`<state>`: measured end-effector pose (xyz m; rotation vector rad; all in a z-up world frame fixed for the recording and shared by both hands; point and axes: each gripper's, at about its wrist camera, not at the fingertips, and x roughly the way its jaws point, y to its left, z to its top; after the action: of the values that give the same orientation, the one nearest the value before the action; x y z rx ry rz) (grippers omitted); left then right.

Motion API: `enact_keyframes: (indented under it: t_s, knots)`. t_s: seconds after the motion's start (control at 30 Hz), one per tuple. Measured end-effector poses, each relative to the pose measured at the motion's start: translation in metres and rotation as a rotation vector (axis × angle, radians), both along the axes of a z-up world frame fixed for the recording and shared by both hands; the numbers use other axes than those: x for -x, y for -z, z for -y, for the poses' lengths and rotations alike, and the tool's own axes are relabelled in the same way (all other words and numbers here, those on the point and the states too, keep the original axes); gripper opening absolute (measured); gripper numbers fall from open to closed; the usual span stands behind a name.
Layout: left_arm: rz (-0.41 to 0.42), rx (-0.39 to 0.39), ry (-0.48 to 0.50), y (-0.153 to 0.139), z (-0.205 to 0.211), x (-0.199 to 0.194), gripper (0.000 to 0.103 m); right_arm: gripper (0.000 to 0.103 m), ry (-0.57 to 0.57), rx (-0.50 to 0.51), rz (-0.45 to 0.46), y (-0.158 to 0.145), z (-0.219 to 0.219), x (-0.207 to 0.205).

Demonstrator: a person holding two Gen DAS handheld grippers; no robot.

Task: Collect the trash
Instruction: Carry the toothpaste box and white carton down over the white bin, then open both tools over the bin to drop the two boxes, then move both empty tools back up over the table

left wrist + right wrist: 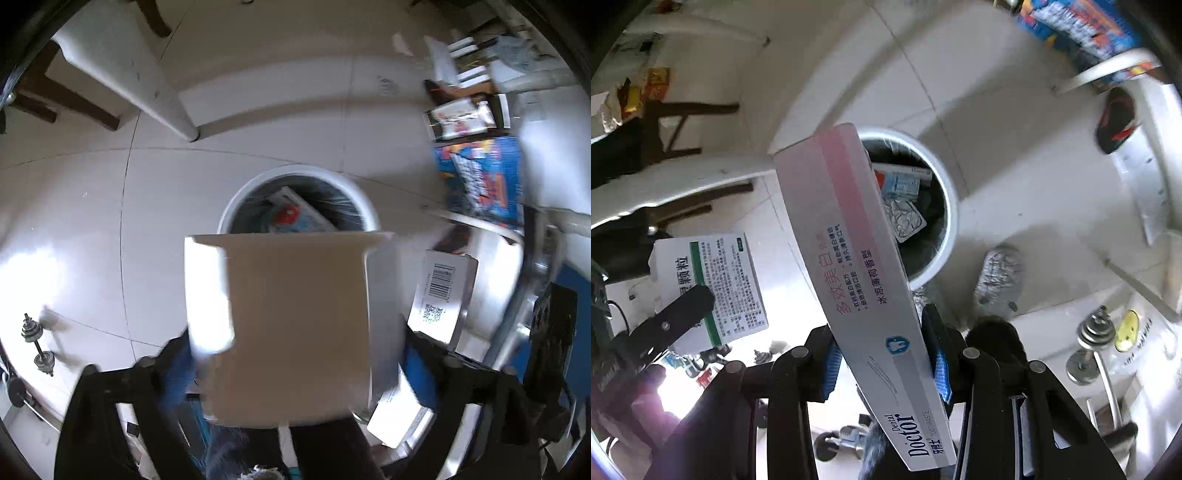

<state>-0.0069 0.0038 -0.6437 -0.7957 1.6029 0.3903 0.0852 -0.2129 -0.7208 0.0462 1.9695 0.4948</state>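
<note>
I'm over the bin (365, 201): left fingers (421, 373) spread around the box (295, 325), right fingers (940, 365) pinching the toothpaste carton (857, 280). Next, I'd drop both in.

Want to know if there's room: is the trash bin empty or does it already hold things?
Not empty: the trash bin already holds a printed carton and a foil blister pack.

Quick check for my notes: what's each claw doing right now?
Left claw: white box between its fingers; grip cannot be told.
Right claw: closed on the toothpaste box.
</note>
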Motion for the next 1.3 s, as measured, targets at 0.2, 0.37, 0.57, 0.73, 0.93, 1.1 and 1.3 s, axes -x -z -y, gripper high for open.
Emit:
enact_keyframes:
  t_s: [0.2,0.37,0.57,0.73,0.93,1.1,1.3]
  knots:
    - [-0.021,-0.116,-0.032,0.033,-0.015,0.026,0.103,0.059,-0.022,0.006,-0.066,0.081,-0.017,0.002]
    - [-0.048,-0.209,-0.009,0.031,-0.014,0.041,0.103,0.101,-0.068,0.052,0.016,0.086,-0.02,0.004]
    - [-0.069,-0.232,0.023,0.018,-0.006,0.053,0.103,0.102,-0.192,0.126,0.167,0.054,-0.022,0.015]
    - [-0.062,-0.252,0.073,-0.006,0.004,0.057,0.103,0.102,-0.224,0.156,0.252,0.017,-0.017,0.019]
    - [-0.036,-0.26,0.108,-0.046,0.015,0.057,0.103,0.102,-0.206,0.164,0.309,-0.035,-0.004,0.021]
    - [-0.007,-0.256,0.108,-0.094,0.019,0.06,0.103,0.102,-0.202,0.155,0.35,-0.092,0.003,0.022]
    - [0.025,-0.246,0.106,-0.167,0.024,0.068,0.103,0.102,-0.198,0.126,0.394,-0.179,0.013,0.028]
